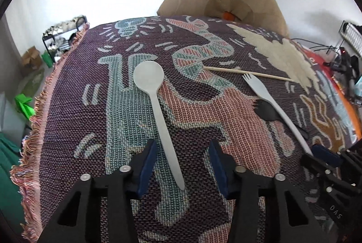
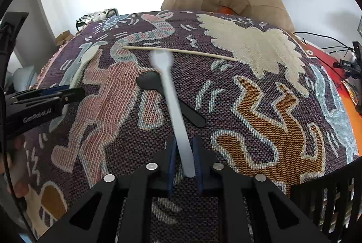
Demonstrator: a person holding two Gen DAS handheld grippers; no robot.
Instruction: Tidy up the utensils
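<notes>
Both tools were at work over the patterned cloth [image 1: 126, 107] that covered the desk. Nearest, the right tool [image 2: 185, 158] had its blue pads pressed in on the handle end of the white fork [image 2: 172, 93], pinching it; the fork's head looked blurred in the right wrist view, so it was probably lifting or swinging. The left tool [image 1: 182, 160] stood with its fingers spread wide on either side of the white spoon's handle, touching nothing as far as could be seen.

Taking the white spoon [image 1: 156, 102] as landmark: it lay flat on the cloth, bowl pointing away. To its right the white fork crossed over the black fork [image 2: 167, 95], which lay flat beneath it. Beyond both forks, farther than the spoon's bowl, a thin wooden stick [image 2: 178, 51] lay crosswise. Farther still, past the desk's edge, stood a tan cushioned chair [image 1: 226, 0].

Trouble seemed likeliest with the white fork: held only at its tip, it could pivot or slip from the pads. Its shaft might also drag the black fork, or sweep the stick. The spoon's thin flat handle might slide out if the left tool closed off-centre.
</notes>
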